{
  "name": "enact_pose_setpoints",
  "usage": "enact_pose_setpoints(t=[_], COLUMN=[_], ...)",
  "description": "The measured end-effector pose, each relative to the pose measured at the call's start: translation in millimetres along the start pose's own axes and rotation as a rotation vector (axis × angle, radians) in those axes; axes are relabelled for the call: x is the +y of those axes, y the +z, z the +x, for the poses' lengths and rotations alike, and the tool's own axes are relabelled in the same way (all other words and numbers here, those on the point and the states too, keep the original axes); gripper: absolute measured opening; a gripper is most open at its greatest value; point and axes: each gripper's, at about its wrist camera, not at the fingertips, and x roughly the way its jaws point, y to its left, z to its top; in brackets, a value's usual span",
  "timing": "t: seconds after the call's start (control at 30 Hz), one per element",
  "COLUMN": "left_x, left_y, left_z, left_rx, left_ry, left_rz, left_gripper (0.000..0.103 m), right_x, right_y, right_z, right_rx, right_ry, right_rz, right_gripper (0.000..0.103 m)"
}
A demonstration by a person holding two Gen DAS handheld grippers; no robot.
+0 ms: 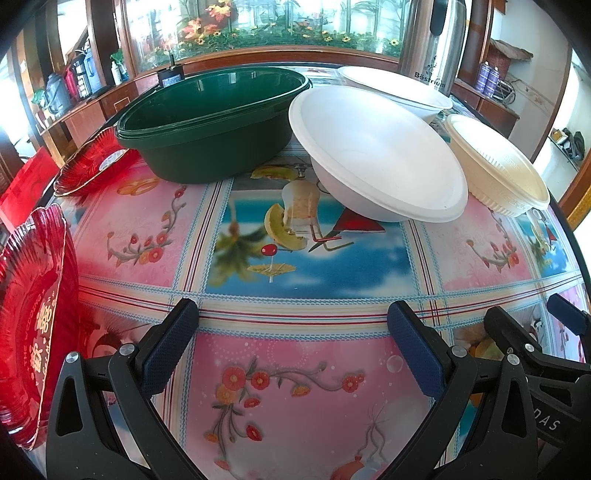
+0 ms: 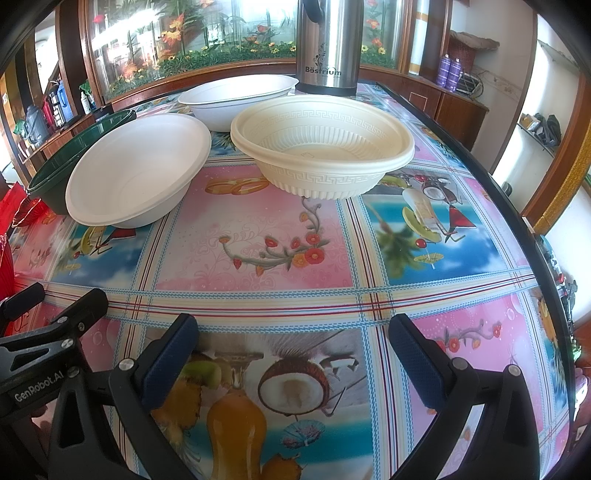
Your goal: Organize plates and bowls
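Bowls: cream ribbed bowl (image 2: 325, 147) lies dead ahead of the right gripper (image 2: 293, 354), nearer than the left gripper (image 1: 291, 339) (both spread wide, empty).

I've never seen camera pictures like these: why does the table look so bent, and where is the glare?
Left wrist view: the fisheye lens bows the table edge, corners go black, and the window at the right is blown out. Right wrist view: same curving, with bright glare on the cabinet glass and a sheen on the steel flask.
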Motion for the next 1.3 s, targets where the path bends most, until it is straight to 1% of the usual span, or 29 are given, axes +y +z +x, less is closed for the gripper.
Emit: enact_pose_setpoints(t=[0.13, 0.43, 0.83, 1.2, 1.3], left_x=[0.9, 5.5, 7.4, 7.3, 7.1], left_y=[0.0, -0.6, -5.7, -6.3, -7.3], left_z=[-0.2, -3.0, -5.2, -6.4, -9.5], left_rx=[0.006, 0.048, 0.023, 0.029, 0.038], left_ry=[0.001, -0.014, -0.024, -0.019, -0.022], left_rz=[0.000, 0.020, 0.030, 0.027, 0.024], left_gripper=[0.103, 0.103, 0.103, 0.103, 0.103], right_x=[0.0, 0.0, -0.1, -0.1, 0.2], right_y=[0.0, 0.0, 0.2, 0.3, 0.5], right_z=[0.0, 0.0, -0.2, 0.9, 0.3], right_rx=[0.000, 0.000, 0.000, 0.000, 0.003], right_ry=[0.000, 0.000, 0.000, 0.001, 0.022], right_rz=[0.000, 0.000, 0.000, -0.001, -0.005], right_gripper=[0.103, 0.103, 0.103, 0.103, 0.103])
